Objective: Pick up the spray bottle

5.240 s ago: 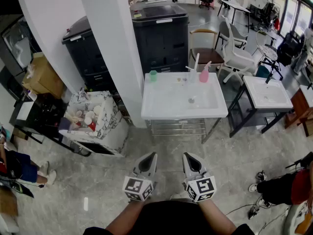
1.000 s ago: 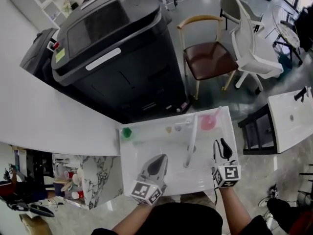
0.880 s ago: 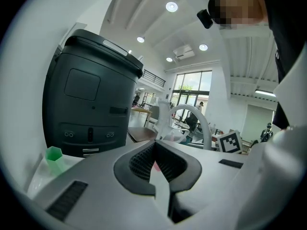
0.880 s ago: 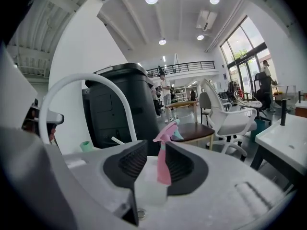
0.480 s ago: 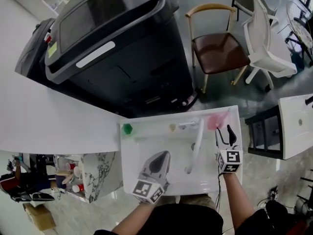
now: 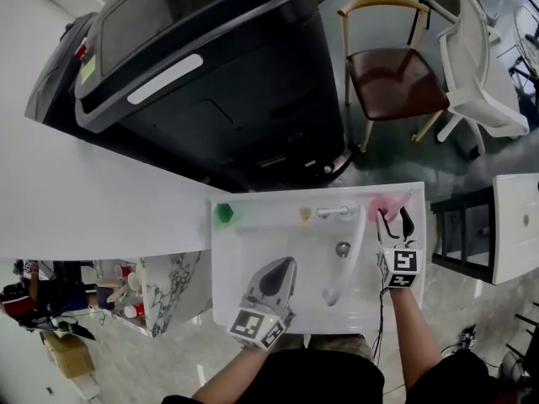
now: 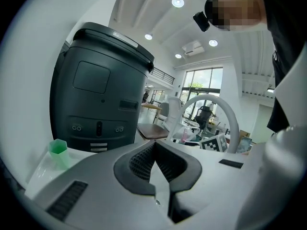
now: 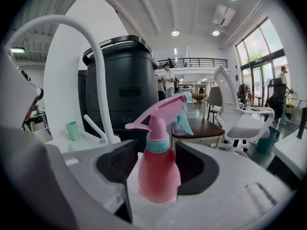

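A pink spray bottle (image 8: pixel 159 169) with a teal collar and pink trigger head stands upright on the far right corner of the white sink (image 6: pixel 227 268); in the head view the spray bottle (image 6: pixel 381 204) shows just beyond my right hand. My right gripper (image 8: pixel 158 147) has the bottle's body between its jaws, which are opening, with a gap at the left pad. The head view shows the right gripper (image 6: pixel 396 223) by the sink's right rim. My left gripper (image 7: pixel 154 145) is shut on nothing and hovers over the basin's near part, as the left gripper (image 6: pixel 274 278) in the head view confirms.
A white arched faucet (image 6: pixel 354 251) rises between the grippers, above a drain (image 6: pixel 343 248). A green cup (image 6: pixel 224 213) stands at the sink's far left. A big dark printer (image 6: pixel 202 74) stands behind the sink; a brown chair (image 6: pixel 396 74) and a white chair (image 6: pixel 476 66) lie to the right.
My right gripper has moved forward along the sink's right side up to the pink bottle, and its jaws have spread wider. The left gripper has sunk slightly over the basin.
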Available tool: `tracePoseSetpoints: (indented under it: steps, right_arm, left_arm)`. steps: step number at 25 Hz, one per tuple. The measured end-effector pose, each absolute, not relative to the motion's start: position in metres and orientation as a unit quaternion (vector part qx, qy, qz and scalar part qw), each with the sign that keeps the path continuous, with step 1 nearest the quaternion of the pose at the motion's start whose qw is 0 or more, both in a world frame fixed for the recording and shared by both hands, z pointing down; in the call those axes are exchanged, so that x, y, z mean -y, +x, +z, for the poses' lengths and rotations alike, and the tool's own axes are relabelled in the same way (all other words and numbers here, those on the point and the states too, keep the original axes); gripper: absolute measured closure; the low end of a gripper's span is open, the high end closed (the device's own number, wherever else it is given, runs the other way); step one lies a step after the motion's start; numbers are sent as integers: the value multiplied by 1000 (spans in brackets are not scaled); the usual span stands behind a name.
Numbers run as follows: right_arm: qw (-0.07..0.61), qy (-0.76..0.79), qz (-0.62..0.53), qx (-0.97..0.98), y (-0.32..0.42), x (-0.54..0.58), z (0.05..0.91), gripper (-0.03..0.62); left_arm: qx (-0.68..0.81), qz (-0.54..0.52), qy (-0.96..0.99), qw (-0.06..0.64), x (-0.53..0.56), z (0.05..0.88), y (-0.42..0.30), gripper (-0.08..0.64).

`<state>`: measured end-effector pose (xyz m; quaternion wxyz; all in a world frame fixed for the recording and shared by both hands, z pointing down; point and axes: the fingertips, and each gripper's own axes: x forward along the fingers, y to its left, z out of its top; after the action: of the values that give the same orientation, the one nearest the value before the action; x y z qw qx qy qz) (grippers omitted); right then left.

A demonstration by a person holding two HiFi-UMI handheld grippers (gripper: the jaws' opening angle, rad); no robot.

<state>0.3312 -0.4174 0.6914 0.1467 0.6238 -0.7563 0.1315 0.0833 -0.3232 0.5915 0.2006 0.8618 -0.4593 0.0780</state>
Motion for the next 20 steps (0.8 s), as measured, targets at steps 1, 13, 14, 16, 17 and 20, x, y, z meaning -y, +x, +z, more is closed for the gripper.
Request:
tracePoseSetpoints:
  steps: [1, 13, 14, 16, 17, 20]
  right_arm:
    - [147, 624, 130, 756, 330, 420, 692, 351]
    - [133, 629, 136, 754, 330, 429, 695, 365]
    - [131, 628, 137, 755, 329, 429, 695, 367]
    - [129, 626, 138, 756, 327, 428, 692, 368]
    - [129, 626, 138, 757, 326, 427, 690, 370]
    - [126, 627, 136, 757, 322, 419, 679, 372]
  left_arm:
    - [461, 78, 861, 203, 323, 593, 83, 546]
    - [459, 81, 861, 205, 327, 596, 77, 546]
    - [459, 80, 861, 205, 326, 595, 75, 546]
    - [459, 77, 861, 204, 325, 593, 73, 546]
    - [459, 75, 862, 203, 325, 592, 71, 546]
    - [457, 70, 863, 203, 320, 588, 65, 546]
